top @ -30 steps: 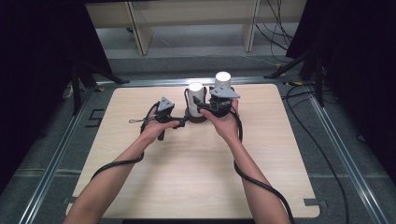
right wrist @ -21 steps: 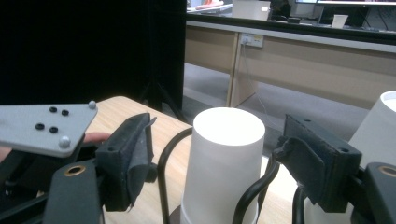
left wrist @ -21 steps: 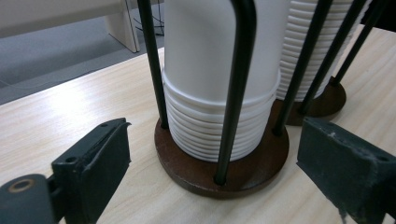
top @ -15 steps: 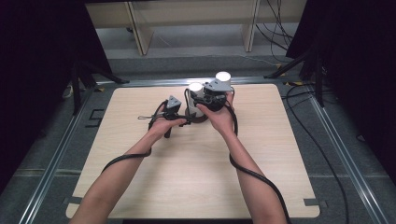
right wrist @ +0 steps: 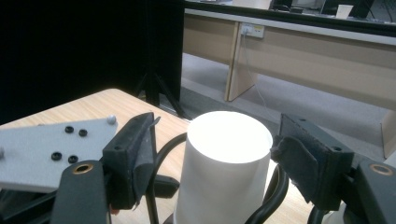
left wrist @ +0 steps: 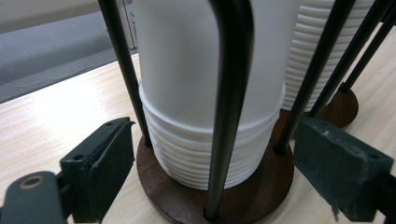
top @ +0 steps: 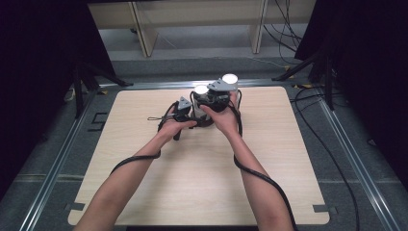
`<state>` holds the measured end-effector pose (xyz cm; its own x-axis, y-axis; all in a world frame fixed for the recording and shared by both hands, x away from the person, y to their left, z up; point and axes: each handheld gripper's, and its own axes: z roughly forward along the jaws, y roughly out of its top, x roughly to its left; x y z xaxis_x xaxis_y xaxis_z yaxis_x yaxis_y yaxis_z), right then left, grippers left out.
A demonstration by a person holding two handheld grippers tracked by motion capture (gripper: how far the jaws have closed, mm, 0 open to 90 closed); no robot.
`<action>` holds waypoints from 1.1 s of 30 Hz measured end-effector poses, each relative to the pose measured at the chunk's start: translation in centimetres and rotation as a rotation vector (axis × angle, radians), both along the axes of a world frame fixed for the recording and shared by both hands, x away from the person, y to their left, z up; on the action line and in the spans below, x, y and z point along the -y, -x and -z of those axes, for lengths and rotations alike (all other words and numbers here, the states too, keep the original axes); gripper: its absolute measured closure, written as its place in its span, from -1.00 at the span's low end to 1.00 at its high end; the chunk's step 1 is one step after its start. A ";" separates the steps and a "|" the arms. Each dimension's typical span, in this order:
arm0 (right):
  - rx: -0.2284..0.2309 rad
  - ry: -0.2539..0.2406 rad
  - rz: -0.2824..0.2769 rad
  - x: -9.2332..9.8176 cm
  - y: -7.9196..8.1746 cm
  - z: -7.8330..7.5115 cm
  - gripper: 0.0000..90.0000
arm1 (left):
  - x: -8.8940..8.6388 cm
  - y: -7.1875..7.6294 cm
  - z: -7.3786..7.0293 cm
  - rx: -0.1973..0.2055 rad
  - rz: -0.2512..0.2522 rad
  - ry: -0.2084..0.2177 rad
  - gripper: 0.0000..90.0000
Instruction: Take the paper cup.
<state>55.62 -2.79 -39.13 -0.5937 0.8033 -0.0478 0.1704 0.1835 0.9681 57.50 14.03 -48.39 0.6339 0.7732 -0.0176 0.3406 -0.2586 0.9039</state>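
Standing at the table's (top: 144, 192) far edge, a stack of white paper cups (left wrist: 205, 98) sat in a wire holder on a round wooden base (left wrist: 243, 196). The left gripper (left wrist: 210, 184) straddled that base, jaws just closing, not touching. The right gripper (right wrist: 217, 158) flanked the top cup (right wrist: 229, 158), jaws just narrowing, pads apart from it.

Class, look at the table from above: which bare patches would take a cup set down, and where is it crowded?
Free: the near half of the table around the forearms, and both side strips to its edges. Crowded: the far middle, where the two cup stacks in wire holders, the left gripper and the right gripper bunch together.
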 end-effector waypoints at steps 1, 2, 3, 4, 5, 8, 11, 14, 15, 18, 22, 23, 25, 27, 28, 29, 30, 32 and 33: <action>-0.014 -0.005 -0.009 -0.1 -0.2 0.0 -0.34 | 0.1 -0.1 0.1 -0.005 -0.002 0.005 -0.69; -0.014 -0.005 -0.009 -0.1 -0.2 0.0 -0.34 | 0.1 -0.1 0.1 -0.005 -0.002 0.005 -0.68; -0.001 0.009 -0.001 0.0 -0.3 0.0 -0.34 | 0.2 -0.2 0.1 -0.007 0.003 0.005 -0.68; -0.024 -0.010 -0.005 -0.2 -0.3 0.1 -0.34 | 0.3 -0.3 0.2 -0.013 0.005 0.015 -0.67; -0.005 0.011 -0.001 -0.2 -0.4 0.1 -0.34 | 0.3 -0.4 0.3 -0.018 0.006 0.015 -0.67; -0.008 0.009 -0.003 -0.3 -0.6 0.1 -0.34 | 0.3 -0.4 0.2 -0.023 0.010 0.002 -0.67; -0.009 0.008 0.000 -0.3 -0.7 0.0 -0.34 | 0.3 -0.5 0.3 -0.011 0.017 0.006 -0.67; 0.002 0.019 0.003 -0.1 -0.9 0.0 -0.33 | 0.3 -0.6 0.3 -0.008 0.016 0.006 -0.67; -0.003 0.025 0.011 -0.1 -1.0 0.0 -0.32 | 0.4 -0.7 0.3 -0.007 0.015 0.012 -0.67; -0.023 0.016 0.006 -0.2 -1.1 0.1 -0.31 | 0.5 -0.8 0.3 -0.006 0.003 0.046 -0.65; -0.009 0.015 0.010 -0.2 -1.3 0.1 -0.30 | 0.5 -1.0 0.3 -0.008 0.000 0.049 -0.62; -0.020 0.016 0.008 -0.3 -1.4 0.3 -0.29 | 0.5 -1.2 0.2 -0.010 0.004 0.041 -0.61; -0.025 0.015 0.013 -0.5 -1.6 0.5 -0.29 | 0.5 -1.2 0.2 -0.009 0.005 0.037 -0.61; -0.020 0.023 0.016 -0.5 -1.7 0.6 -0.28 | 0.6 -1.2 0.2 -0.008 0.003 0.037 -0.60; -0.020 0.023 0.016 -0.5 -1.7 0.6 -0.28 | 0.6 -1.1 0.2 -0.006 0.000 0.040 -0.60; -0.031 0.034 0.015 -0.6 -1.8 0.7 -0.28 | 0.6 -1.1 0.2 -0.007 0.001 0.050 -0.60; -0.031 0.034 0.015 -0.6 -1.8 0.7 -0.28 | 0.6 -1.1 0.2 -0.007 0.001 0.050 -0.60; -0.038 0.038 0.022 -0.7 -2.0 0.9 -0.25 | 0.6 -1.2 0.1 -0.010 0.005 0.044 -0.60; -0.038 0.038 0.022 -0.7 -2.0 0.9 -0.25 | 0.6 -1.2 0.1 -0.010 0.005 0.044 -0.60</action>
<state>57.58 -2.05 -40.02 -0.5779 0.8142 -0.0561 0.2110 0.2155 0.9534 58.66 13.46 -48.52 0.6372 0.7685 -0.0582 0.3485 -0.2199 0.9111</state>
